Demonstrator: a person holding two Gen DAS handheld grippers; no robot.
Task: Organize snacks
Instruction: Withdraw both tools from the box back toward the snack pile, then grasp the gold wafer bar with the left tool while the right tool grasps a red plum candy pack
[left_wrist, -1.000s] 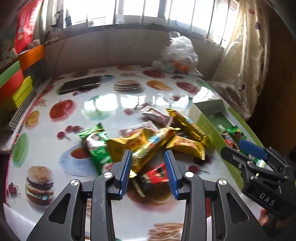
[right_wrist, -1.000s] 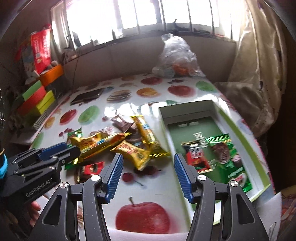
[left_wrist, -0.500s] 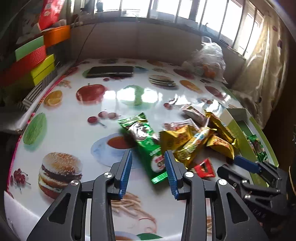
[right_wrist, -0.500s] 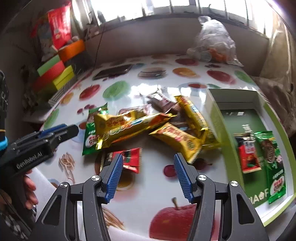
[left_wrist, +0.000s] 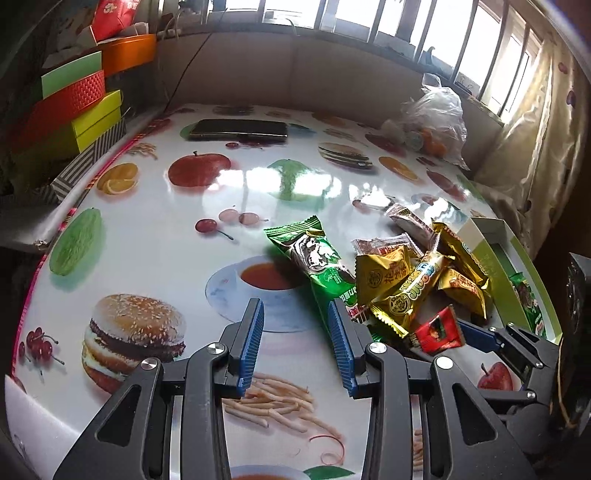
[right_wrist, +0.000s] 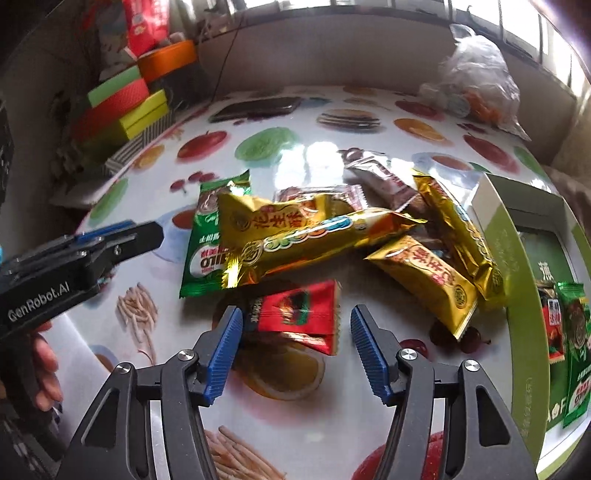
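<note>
Glossy tabletop (right_wrist: 295, 155), snacks heaped: right claw (right_wrist: 295, 341) widening, red packet (right_wrist: 297, 314) between its tips, ungripped. Left claw (left_wrist: 295, 338) part-open, empty, beside green packet (left_wrist: 314, 262). Next, pinch red, carry right to box (right_wrist: 517, 288).

A pile of snack packets (right_wrist: 332, 236) lies in the middle of the surface (left_wrist: 147, 229). To the right of the pile stands an open box (right_wrist: 517, 280), and two packets (right_wrist: 565, 332) lie inside it, side by side. One small packet (right_wrist: 295, 314) lies apart, in front of the pile, between the fingers (right_wrist: 223, 354) of the right gripper (right_wrist: 295, 350). At the left edge of the pile one long packet (left_wrist: 314, 266) lies partly under the others. Behind the pile, far back, lies a phone (left_wrist: 238, 129), and at the back right a plastic bag (left_wrist: 436, 122). Stacked boxes (left_wrist: 74, 110) stand beside the surface at the left.
</note>
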